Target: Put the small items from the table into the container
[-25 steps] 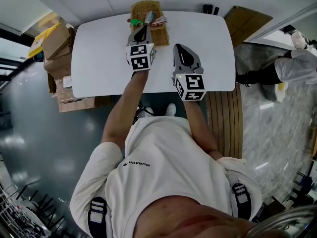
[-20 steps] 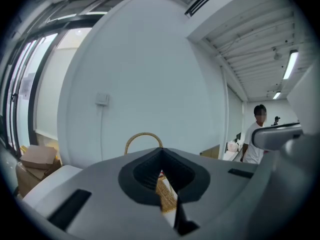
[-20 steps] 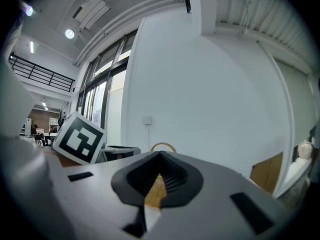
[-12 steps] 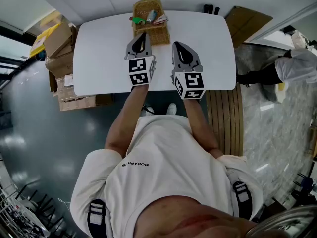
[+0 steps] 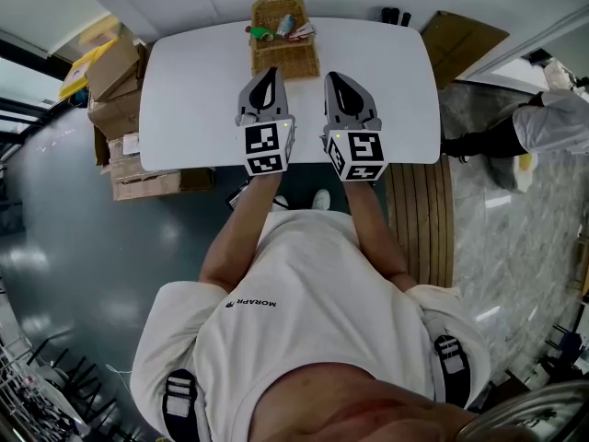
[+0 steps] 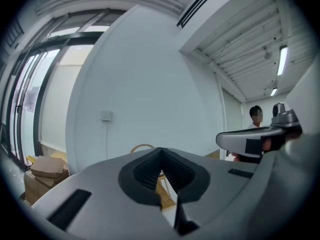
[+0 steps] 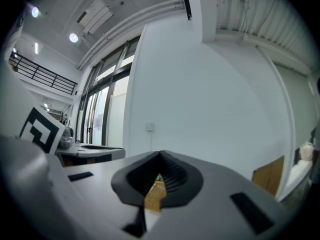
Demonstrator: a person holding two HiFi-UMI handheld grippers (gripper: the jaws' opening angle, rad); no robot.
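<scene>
I had the left gripper [image 5: 268, 74] and right gripper [image 5: 337, 79] over the bench's [image 5: 184, 99] near edge, fingers closed and empty, with the items [image 5: 281, 29] in the basket [image 5: 287, 61] at its far edge, so I judged only a check for leftovers remained.

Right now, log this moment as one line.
left claw: shut, empty | right claw: shut, empty | small items: in basket

office/lab space w/ white table [image 5: 193, 99], cardboard boxes [image 5: 115, 67], big windows [image 6: 25, 99].
</scene>
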